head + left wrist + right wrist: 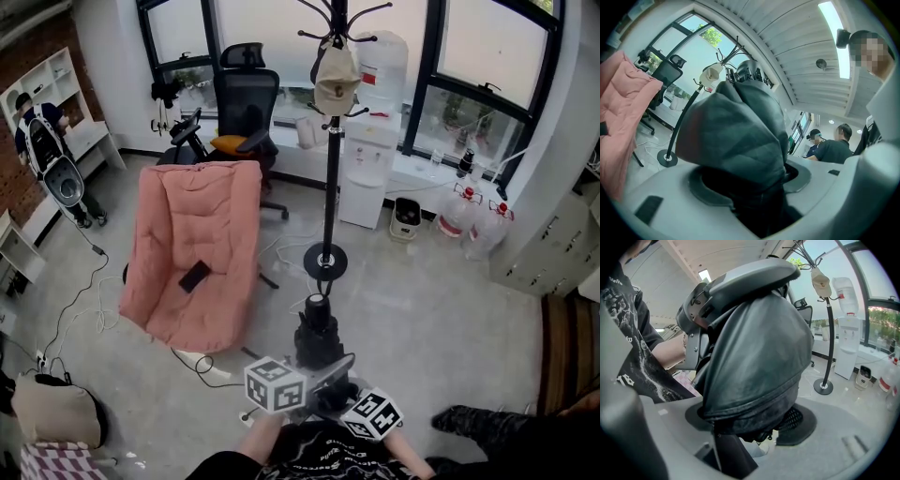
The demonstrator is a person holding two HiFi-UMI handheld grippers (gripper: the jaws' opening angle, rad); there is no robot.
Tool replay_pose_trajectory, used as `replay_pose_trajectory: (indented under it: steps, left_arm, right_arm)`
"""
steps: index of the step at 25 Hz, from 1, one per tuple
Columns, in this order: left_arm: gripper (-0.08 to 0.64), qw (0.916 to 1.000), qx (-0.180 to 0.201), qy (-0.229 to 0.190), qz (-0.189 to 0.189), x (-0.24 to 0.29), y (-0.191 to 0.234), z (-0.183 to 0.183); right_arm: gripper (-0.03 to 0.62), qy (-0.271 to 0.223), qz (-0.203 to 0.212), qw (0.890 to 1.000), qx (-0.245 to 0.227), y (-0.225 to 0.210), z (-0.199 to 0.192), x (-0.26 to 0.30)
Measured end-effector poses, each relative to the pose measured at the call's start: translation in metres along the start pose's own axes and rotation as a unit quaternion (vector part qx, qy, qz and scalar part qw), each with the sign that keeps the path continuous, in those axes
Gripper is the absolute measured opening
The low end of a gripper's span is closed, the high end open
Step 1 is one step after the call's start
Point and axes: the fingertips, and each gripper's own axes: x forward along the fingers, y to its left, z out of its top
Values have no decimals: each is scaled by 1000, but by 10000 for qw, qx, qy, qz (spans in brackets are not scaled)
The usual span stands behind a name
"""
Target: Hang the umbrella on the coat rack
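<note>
A folded black umbrella (317, 333) is held low in front of me, its tip aimed at the round base of the black coat rack (328, 187), which stands a short way ahead. A beige cap (336, 82) hangs on the rack's upper hooks. My left gripper (309, 373) and right gripper (336, 394) are both shut on the umbrella's bundled body, close together. In the left gripper view the dark canopy (740, 136) fills the jaws (750, 187), with the rack (682, 126) to the left. In the right gripper view the umbrella (759, 357) sits between the jaws (750, 423), with the rack (828, 343) to the right.
A pink padded lounge chair (192, 253) with a phone (195, 276) on it stands left of the rack. Behind are a black office chair (246, 103), a water dispenser (370, 159) and water jugs (469, 220). Cables trail on the floor (89, 309). A person (42, 141) stands far left.
</note>
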Motion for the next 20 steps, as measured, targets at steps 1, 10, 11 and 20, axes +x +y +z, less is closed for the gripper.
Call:
replay_pose_trajectory:
  steps: [1,10,11,20]
  left_arm:
    - [278,10000,-18,-5,26,3,3,2]
    - [278,9995,-200,-75,230,44,31,23]
    - [278,9994,-214,-78,248,49,35,26]
    - [278,9986,-291,-56,443,94,65,52]
  right_arm:
    - [324,18,28,10000,-5,-4,1,0]
    - [324,221,259,9994,-62,-53,15,-6]
    - [324,233,280,9993,-64,-59,17,-7]
    - [324,301,494,9983,-70,-114,36,-11]
